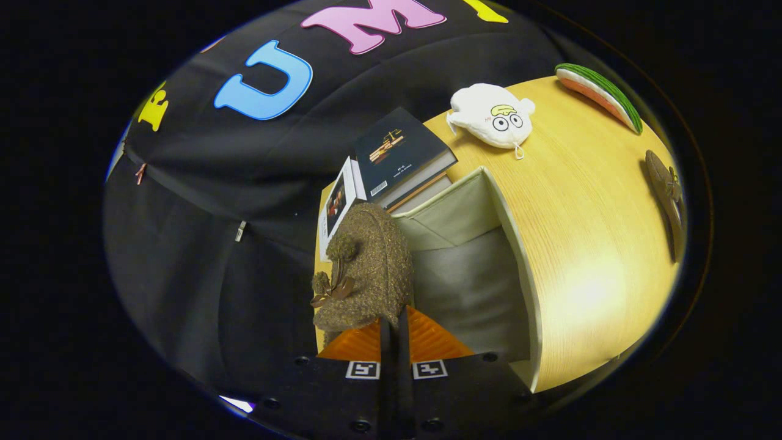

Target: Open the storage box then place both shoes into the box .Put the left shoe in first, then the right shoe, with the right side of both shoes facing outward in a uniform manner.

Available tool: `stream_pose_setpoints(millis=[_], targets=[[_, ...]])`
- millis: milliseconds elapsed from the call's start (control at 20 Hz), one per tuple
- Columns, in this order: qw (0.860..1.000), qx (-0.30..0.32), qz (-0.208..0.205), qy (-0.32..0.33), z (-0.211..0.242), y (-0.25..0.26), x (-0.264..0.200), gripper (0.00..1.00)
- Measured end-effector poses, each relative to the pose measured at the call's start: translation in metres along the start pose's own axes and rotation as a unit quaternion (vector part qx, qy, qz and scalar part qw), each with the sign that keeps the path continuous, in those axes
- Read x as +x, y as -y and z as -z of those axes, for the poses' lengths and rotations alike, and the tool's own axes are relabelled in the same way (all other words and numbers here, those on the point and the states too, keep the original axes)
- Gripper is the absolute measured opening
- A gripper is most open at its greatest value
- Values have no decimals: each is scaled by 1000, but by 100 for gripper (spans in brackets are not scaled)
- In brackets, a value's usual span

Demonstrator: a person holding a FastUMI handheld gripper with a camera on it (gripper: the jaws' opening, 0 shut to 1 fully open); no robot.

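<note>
A fuzzy brown shoe (pixel 366 269) with a small bow hangs just ahead of my fingers, over the left wall of the open storage box (pixel 520 244). My gripper (pixel 394 327) is shut on the shoe's near edge, with the fingers almost touching each other. The box is pale fabric with a grey inside, and what shows of the inside holds nothing. The second brown shoe (pixel 667 192) lies on the wooden table (pixel 586 201), far to the right beyond the box.
A stack of books (pixel 400 156) stands right behind the box, with a smaller book (pixel 336 208) leaning beside it. A white plush pouch (pixel 492 116) and a watermelon-slice toy (pixel 602 95) lie at the table's far side.
</note>
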State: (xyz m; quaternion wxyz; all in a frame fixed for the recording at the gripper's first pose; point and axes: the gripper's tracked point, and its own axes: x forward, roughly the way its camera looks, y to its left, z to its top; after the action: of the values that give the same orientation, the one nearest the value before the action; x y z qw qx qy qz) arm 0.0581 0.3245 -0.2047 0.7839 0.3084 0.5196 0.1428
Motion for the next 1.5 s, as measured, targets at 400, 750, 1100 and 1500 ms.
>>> stream_pose_setpoints(millis=[400, 750, 1100, 1500], targets=[[999, -9, 18, -37, 21, 11, 28, 5], [997, -23, -34, -59, 35, -18, 25, 77], [988, -125, -73, 48, -13, -26, -66, 98], [953, -240, 42, 179, -95, 124, -154, 98]])
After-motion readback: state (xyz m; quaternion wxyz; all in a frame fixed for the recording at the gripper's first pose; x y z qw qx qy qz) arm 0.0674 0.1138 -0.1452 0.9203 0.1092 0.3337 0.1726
